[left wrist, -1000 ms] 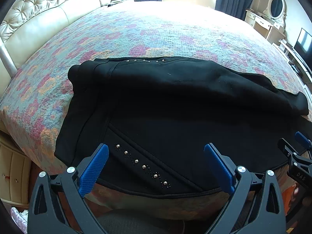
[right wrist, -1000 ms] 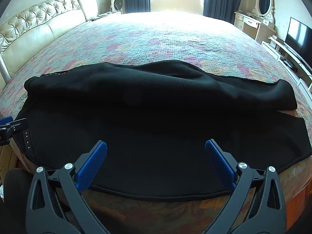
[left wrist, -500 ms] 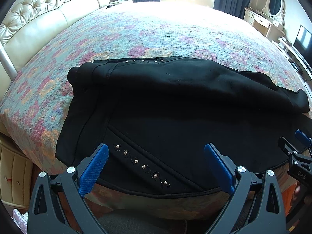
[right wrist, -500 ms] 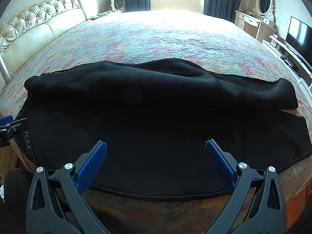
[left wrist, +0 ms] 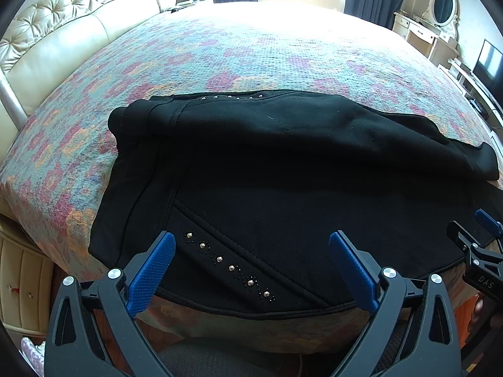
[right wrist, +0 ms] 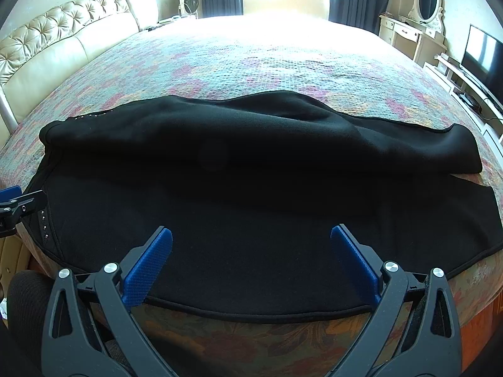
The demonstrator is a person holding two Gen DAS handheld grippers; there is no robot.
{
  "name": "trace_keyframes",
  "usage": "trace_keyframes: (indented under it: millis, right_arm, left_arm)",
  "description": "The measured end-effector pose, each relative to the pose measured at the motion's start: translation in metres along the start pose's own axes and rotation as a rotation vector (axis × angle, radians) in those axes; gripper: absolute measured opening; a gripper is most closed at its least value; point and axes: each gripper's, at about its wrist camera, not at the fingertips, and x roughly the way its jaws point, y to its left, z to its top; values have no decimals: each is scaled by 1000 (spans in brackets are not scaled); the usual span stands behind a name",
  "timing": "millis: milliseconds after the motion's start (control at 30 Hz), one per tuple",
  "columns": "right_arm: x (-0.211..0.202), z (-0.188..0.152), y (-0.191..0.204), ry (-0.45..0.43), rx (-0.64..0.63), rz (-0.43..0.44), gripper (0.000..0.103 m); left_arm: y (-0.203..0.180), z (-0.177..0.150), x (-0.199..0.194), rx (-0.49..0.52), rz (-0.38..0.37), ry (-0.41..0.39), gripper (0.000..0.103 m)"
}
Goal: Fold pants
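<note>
Black pants (left wrist: 283, 169) lie sideways across the near edge of the bed, waistband at the left, leg ends at the right; the far leg is bunched in a ridge over the near one. A studded pocket seam (left wrist: 229, 267) sits just ahead of my left gripper (left wrist: 251, 260), which hovers open above the near hem, holding nothing. In the right wrist view the pants (right wrist: 257, 188) fill the foreground, and my right gripper (right wrist: 251, 257) is open over the near leg edge, empty. Each gripper shows at the other view's edge: right gripper (left wrist: 481, 251), left gripper (right wrist: 15, 204).
The bed carries a floral quilt (left wrist: 251, 47) with wide room beyond the pants. A tufted cream headboard (left wrist: 63, 31) runs along the left. A dressing table with mirror (right wrist: 421, 15) and a TV (right wrist: 481, 59) stand at the right. The bed's front edge drops just below the hem.
Both grippers have held almost still and stayed open. The views have shifted only slightly; the pants lie as before.
</note>
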Motion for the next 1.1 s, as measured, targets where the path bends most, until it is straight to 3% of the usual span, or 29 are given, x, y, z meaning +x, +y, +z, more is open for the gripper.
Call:
trace_keyframes:
  millis: [800, 900, 1000, 1100]
  right_arm:
    - [1, 1, 2, 7, 0, 8, 101]
    - [-1, 2, 2, 10, -2, 24, 101]
    - [-6, 5, 3, -9, -13, 27, 101]
    - [-13, 12, 6, -44, -55, 33, 101]
  left_arm:
    - [0, 0, 0, 3, -3, 6, 97]
    - [2, 1, 1, 0, -46, 32, 97]
    - [10, 4, 1, -12, -134, 71, 97]
    - [34, 17, -6, -74, -298, 78, 97]
